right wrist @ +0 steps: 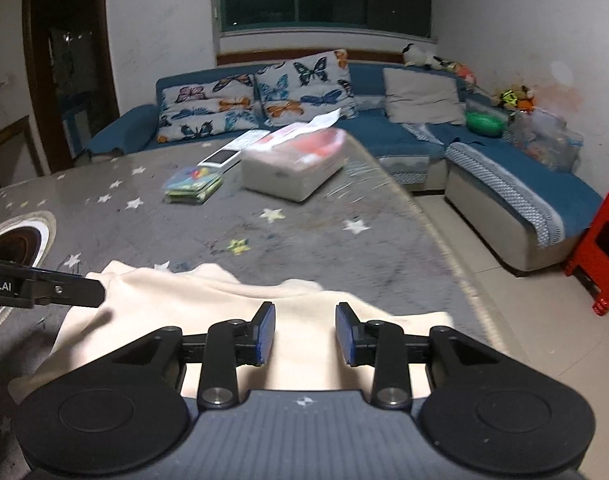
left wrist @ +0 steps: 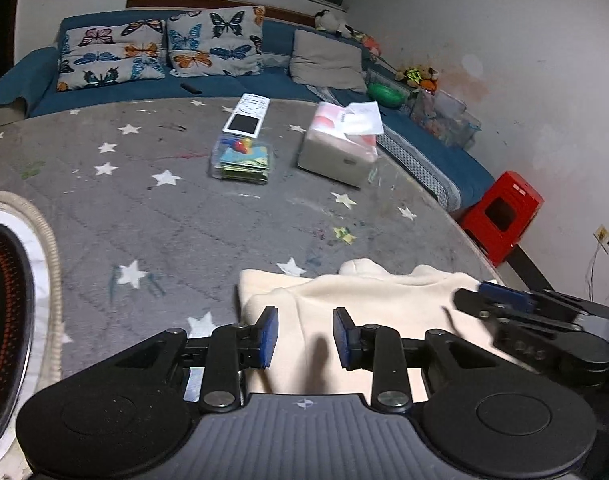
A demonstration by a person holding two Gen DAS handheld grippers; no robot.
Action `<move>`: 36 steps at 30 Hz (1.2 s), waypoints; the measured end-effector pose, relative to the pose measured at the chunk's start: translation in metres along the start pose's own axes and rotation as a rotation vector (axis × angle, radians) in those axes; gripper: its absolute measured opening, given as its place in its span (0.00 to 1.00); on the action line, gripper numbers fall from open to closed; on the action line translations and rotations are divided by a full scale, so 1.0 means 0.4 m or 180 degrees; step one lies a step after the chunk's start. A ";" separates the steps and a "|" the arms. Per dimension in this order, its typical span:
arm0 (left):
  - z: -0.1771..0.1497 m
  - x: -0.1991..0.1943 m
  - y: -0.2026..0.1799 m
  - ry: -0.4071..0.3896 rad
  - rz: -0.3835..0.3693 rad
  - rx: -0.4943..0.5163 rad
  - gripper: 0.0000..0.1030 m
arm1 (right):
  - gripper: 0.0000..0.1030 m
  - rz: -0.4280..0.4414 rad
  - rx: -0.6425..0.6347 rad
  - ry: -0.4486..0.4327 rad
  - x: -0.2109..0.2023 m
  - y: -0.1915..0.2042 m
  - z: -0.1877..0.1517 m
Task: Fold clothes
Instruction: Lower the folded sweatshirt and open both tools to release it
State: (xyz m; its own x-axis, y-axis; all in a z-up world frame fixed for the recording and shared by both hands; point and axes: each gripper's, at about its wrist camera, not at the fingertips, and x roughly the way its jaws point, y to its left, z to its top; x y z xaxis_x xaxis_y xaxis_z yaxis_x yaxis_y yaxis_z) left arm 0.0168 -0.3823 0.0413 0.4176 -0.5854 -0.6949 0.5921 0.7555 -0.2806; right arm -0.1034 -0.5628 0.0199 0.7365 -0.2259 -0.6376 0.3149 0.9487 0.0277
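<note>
Cream garment (left wrist: 368,300) lies folded at the near edge of the grey star-print table cover (left wrist: 144,200) — both grippers hang just above it. The left gripper (left wrist: 305,334) stands released, pads apart, cloth showing in the gap but not pinched. The right gripper (right wrist: 304,330) is likewise let go, fingers spread over the fabric. Farther back sit a tissue box (left wrist: 336,148) and a remote (left wrist: 246,116).

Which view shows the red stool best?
Left wrist view: the red stool shows whole beside the table edge, with its dark opening visible. In the right wrist view the stool sits at the frame's right edge, partly cut off.
</note>
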 end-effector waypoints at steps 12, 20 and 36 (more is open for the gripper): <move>0.000 0.026 0.011 0.0039 0.0049 0.0035 0.32 | 0.54 -0.0006 -0.0062 0.0035 0.027 0.017 -0.014; -0.030 -0.031 0.015 -0.0008 0.0060 0.0089 0.41 | 0.71 0.0092 -0.0098 -0.0045 -0.049 0.036 -0.044; -0.135 -0.139 0.054 0.0023 0.0171 0.0084 0.57 | 0.94 0.0135 -0.0076 -0.0009 -0.150 0.086 -0.135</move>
State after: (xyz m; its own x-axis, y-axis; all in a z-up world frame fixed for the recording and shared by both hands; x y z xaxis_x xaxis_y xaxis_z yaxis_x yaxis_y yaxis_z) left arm -0.0310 -0.3174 0.0382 0.4444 -0.5420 -0.7133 0.5868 0.7777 -0.2253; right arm -0.1691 -0.5045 0.0177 0.7506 -0.1859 -0.6341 0.2690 0.9624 0.0363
